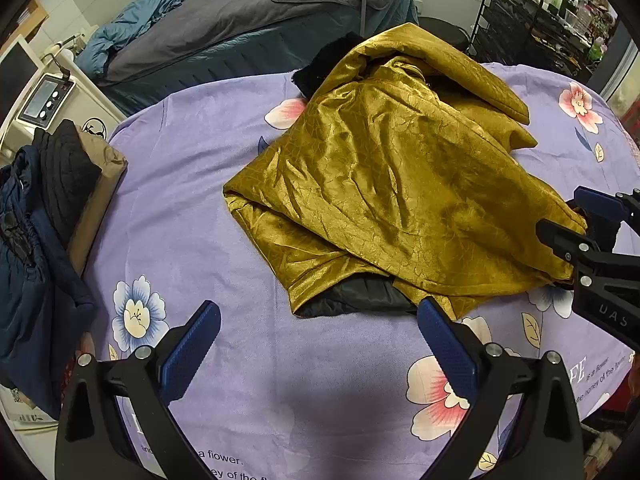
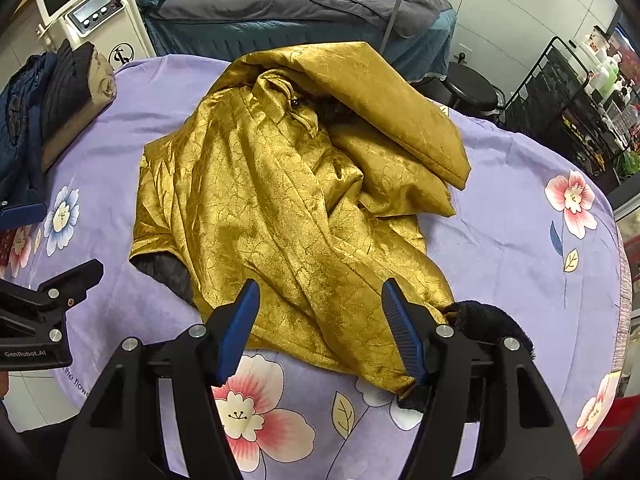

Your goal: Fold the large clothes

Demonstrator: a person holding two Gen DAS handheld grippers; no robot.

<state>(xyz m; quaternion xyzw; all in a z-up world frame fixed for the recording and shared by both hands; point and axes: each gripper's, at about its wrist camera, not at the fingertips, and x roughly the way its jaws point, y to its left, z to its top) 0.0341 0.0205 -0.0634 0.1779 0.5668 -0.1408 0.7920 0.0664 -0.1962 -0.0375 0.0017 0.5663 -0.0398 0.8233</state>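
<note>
Gold jacket (image 1: pixel 384 184) lies crumpled in the middle of the purple flower blanket (image 1: pixel 192 208). Its long way runs from the near hem up to the far collar. The right gripper (image 2: pixel 320 326) hangs over the near hem, jaws apart, holding nothing. The left gripper (image 1: pixel 320 340), jaws apart too, is just short of the hem.

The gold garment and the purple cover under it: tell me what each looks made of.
Gold garment: seemingly a satin-like woven fabric with a crackle pattern; it shines and creases sharply. A dark lining shows at its hem.
Purple cover: looks like soft matte fleece or plush, with a printed flower pattern and no sheen.
</note>
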